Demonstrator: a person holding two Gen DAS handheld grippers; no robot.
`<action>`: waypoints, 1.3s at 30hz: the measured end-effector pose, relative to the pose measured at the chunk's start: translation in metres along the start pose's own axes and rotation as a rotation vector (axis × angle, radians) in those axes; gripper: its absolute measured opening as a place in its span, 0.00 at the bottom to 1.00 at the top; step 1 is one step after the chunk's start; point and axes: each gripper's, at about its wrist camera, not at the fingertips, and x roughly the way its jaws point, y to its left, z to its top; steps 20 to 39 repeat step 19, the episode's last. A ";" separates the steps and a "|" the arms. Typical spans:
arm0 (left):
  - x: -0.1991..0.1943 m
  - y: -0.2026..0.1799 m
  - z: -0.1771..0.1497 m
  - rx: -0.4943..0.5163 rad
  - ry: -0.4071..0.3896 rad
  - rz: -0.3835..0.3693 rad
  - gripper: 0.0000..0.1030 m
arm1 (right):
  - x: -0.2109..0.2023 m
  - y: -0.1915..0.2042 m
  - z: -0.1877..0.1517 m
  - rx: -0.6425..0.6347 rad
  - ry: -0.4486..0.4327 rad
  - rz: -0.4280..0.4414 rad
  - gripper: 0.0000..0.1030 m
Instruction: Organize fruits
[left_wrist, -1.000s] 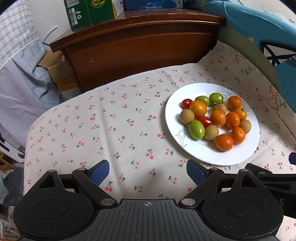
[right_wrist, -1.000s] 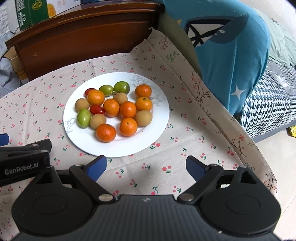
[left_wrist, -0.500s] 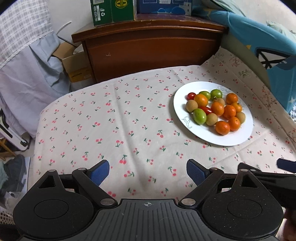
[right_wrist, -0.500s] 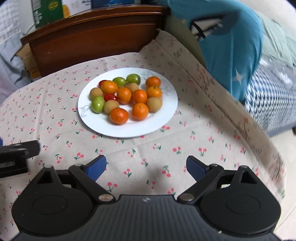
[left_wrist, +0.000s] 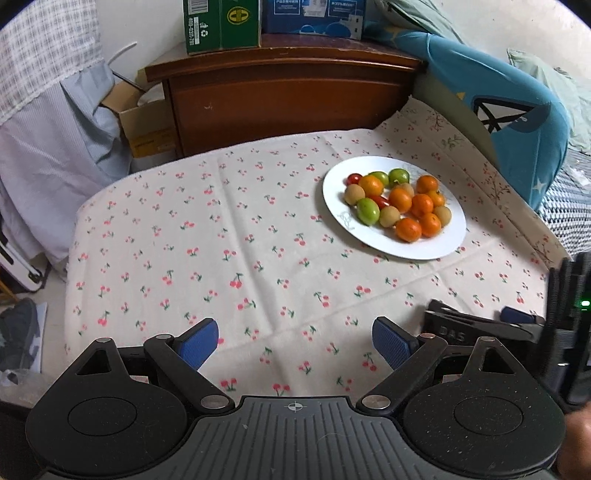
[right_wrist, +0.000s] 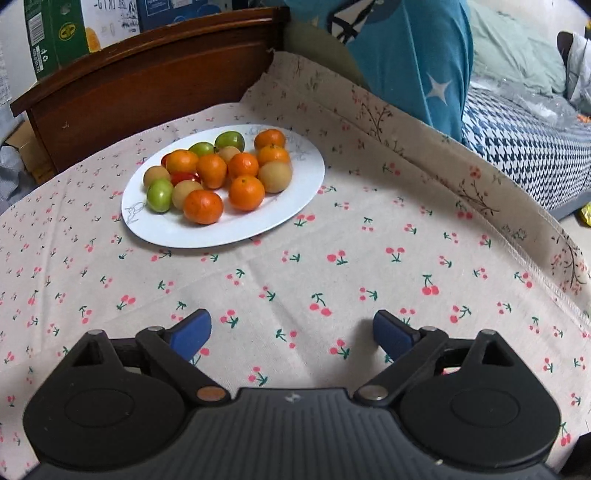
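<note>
A white plate (left_wrist: 448, 240) (right_wrist: 295, 206) on the cherry-print cloth holds several small fruits: orange mandarins (left_wrist: 408, 229) (right_wrist: 203, 206), green ones (left_wrist: 368, 210) (right_wrist: 160, 195), tan-brown ones (left_wrist: 389, 216) (right_wrist: 275, 176) and red cherry tomatoes (left_wrist: 354, 178) (right_wrist: 184, 176). My left gripper (left_wrist: 295, 341) is open and empty, above the cloth well short of the plate, which lies ahead to its right. My right gripper (right_wrist: 291, 332) is open and empty, with the plate ahead to its left. The right gripper's body shows at the lower right of the left wrist view (left_wrist: 517, 328).
A dark wooden cabinet (left_wrist: 280, 99) (right_wrist: 147, 85) stands behind the table with cardboard boxes (left_wrist: 221, 24) on top. A blue cushion (left_wrist: 517, 122) (right_wrist: 406, 55) and bedding (right_wrist: 524, 147) lie to the right. Clothes and an open carton (left_wrist: 140, 122) are at the left.
Both grippers have pulled back from the plate, so it looks smaller and farther. Both stayed open and empty. The fruits have not moved.
</note>
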 end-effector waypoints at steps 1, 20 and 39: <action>-0.001 0.000 -0.001 -0.001 -0.001 -0.002 0.89 | 0.001 0.002 -0.001 -0.013 -0.006 -0.002 0.99; -0.007 0.005 -0.009 -0.010 0.002 -0.019 0.89 | 0.017 0.011 -0.005 -0.029 -0.144 -0.053 0.99; -0.007 0.005 -0.009 -0.010 0.002 -0.019 0.89 | 0.017 0.011 -0.005 -0.029 -0.144 -0.053 0.99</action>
